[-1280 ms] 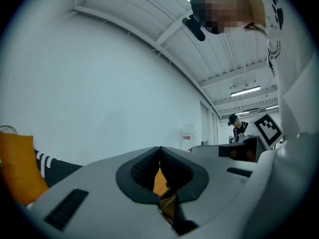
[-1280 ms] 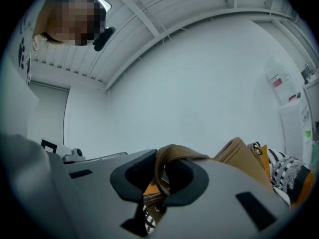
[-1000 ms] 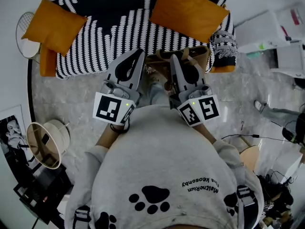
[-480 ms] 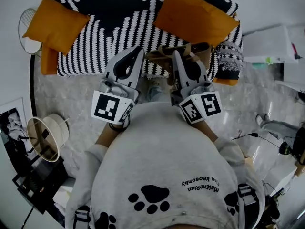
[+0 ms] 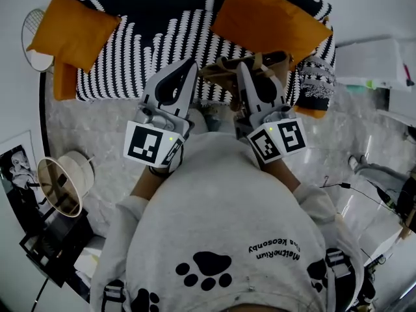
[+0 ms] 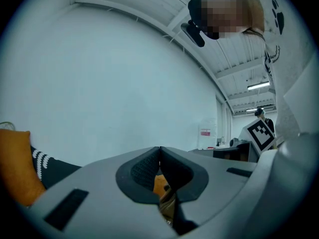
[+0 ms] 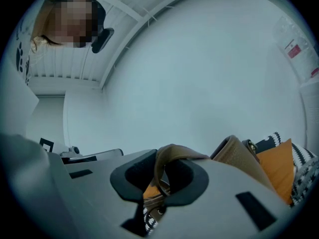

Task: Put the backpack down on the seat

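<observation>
The right hand-held gripper (image 5: 243, 69) is clamped on the tan backpack's (image 5: 224, 70) top strap (image 7: 172, 154). The left hand-held gripper (image 5: 190, 65) is closed on nothing. The backpack sits at the striped seat's (image 5: 123, 57) front edge. It is probably soft and fairly light, so hold it by the strap.

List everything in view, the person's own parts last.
sofa: one, black-and-white striped cover, top centre.
cushions: two, orange, on the sofa, left and right.
patterned cushion: one, grey, sofa's right end.
backpack: one, tan, at the sofa's front edge, strap in the right tongs.
round lamp: one, beige, floor at left.
sweatshirt: one, grey with black paw prints, bottom centre.
left tongs: one, grey, shut, empty, beside the backpack.
right tongs: one, grey, shut on the backpack's strap.
</observation>
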`<act>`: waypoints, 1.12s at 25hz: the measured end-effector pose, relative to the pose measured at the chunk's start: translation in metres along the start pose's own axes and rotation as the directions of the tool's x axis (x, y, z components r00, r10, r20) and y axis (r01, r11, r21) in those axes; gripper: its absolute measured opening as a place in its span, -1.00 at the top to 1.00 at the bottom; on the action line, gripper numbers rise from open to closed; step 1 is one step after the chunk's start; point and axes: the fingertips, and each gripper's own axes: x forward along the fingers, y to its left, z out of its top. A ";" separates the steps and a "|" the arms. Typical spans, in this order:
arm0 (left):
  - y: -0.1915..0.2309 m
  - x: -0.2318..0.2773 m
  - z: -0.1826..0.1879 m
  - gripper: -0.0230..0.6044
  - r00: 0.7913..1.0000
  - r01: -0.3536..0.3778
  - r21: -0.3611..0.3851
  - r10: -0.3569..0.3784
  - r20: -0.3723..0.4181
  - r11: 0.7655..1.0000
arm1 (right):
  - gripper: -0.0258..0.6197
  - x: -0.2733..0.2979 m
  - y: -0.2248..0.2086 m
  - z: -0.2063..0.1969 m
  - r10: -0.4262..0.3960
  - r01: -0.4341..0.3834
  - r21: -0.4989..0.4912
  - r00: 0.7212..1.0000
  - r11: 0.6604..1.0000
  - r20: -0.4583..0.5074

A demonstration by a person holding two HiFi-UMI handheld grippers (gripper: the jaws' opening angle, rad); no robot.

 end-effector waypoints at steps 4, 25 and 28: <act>0.008 0.002 -0.008 0.86 1.000 -0.006 -0.026 0.006 -0.012 1.000 | 0.70 0.007 -0.006 -0.010 -0.002 0.002 0.013 1.000 1.000 -0.025; 0.068 0.063 -0.078 0.86 0.985 0.135 -0.071 -0.142 -0.102 0.988 | 0.70 0.081 -0.047 -0.053 0.012 -0.011 0.015 0.994 1.000 -0.111; 0.068 0.068 -0.087 0.86 0.980 0.155 -0.076 -0.163 -0.115 0.985 | 0.70 0.080 -0.053 -0.063 0.002 0.002 0.026 0.992 1.000 -0.126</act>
